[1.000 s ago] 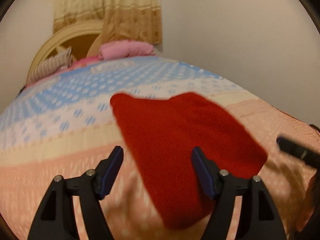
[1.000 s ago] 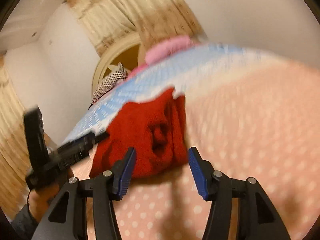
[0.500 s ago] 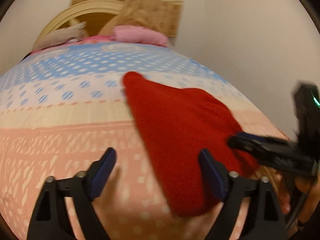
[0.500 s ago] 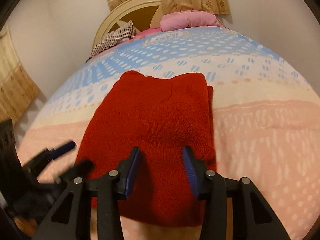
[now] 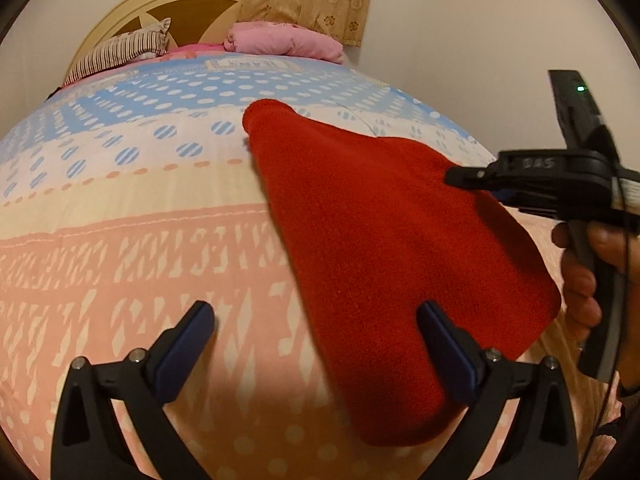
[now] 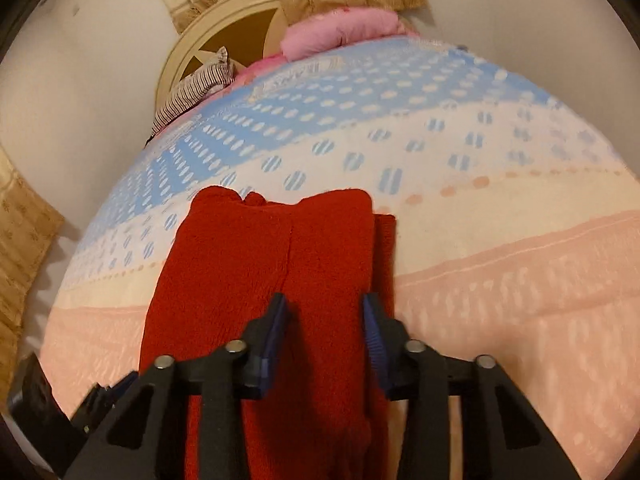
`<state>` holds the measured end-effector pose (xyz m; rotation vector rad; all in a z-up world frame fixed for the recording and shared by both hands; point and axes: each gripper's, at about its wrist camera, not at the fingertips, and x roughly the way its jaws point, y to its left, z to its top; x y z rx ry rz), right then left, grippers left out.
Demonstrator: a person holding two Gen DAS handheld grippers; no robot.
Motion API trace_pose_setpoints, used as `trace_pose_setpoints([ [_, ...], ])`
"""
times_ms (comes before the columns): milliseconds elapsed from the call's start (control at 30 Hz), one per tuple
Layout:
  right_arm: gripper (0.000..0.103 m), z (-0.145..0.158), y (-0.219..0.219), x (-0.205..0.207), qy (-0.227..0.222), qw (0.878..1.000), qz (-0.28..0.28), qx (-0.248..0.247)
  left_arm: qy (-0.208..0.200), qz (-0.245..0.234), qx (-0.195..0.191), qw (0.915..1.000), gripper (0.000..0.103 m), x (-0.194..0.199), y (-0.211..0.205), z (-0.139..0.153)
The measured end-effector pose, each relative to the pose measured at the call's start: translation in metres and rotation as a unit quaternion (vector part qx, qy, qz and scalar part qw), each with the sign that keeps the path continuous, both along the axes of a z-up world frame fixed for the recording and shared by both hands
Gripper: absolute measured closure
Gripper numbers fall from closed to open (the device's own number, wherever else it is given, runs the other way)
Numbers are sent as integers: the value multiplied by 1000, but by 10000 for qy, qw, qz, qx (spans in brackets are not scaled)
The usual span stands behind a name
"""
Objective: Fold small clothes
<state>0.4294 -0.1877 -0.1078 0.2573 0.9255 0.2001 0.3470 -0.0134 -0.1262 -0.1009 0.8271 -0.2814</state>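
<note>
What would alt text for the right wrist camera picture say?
A folded red knitted garment lies on a bed's pink, cream and blue patterned bedspread, with the right gripper above its near end, blue-padded jaws closing, the cloth seen between them. Pink and striped pillows sit by the headboard beyond.

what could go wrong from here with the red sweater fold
1. The right gripper is closing its jaws over the middle of the folded red sweater, not an edge; it may pinch only the top layer and pull the fold apart.
2. The left gripper is opening its jaws, one pad beside the sweater's near edge; nothing pins that side, so the garment could slide on the bedsheet.
</note>
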Motion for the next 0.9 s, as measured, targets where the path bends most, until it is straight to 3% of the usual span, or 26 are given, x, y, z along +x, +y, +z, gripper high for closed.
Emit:
trace_pose_setpoints([
  [33, 90, -1, 1, 0, -36, 9999, -32, -140, 23, -7, -22, 10000, 0, 0, 1, -1],
  [100, 94, 2, 6, -1, -156, 9990, -14, -428, 48, -17, -43, 10000, 0, 0, 2, -1],
  [200, 96, 2, 6, 2, -230, 9971, -77, -720, 47, -43, -4, 10000, 0, 0, 0, -1],
  [400, 96, -17, -11, 17, -42, 9980, -230, -579, 102, -72, -54, 9999, 0, 1, 0, -3],
  [567, 95, -5, -7, 2, -189, 9979, -56, -622, 100, -54, -26, 9999, 0, 1, 0, -3],
  [667, 89, 5, -8, -15, -285, 9983, -33, -499, 77, -49, 12, 10000, 0, 1, -2, -2],
  [800, 53, 13, -4, -48, -385, 9987, 205, -257, -185, -20, -135, 9997, 0, -8, 4, 6],
  [900, 53, 9, 1, -72, -391, 9980, 402, -288, -439, 64, -302, 9986, 0, -15, 11, 12],
])
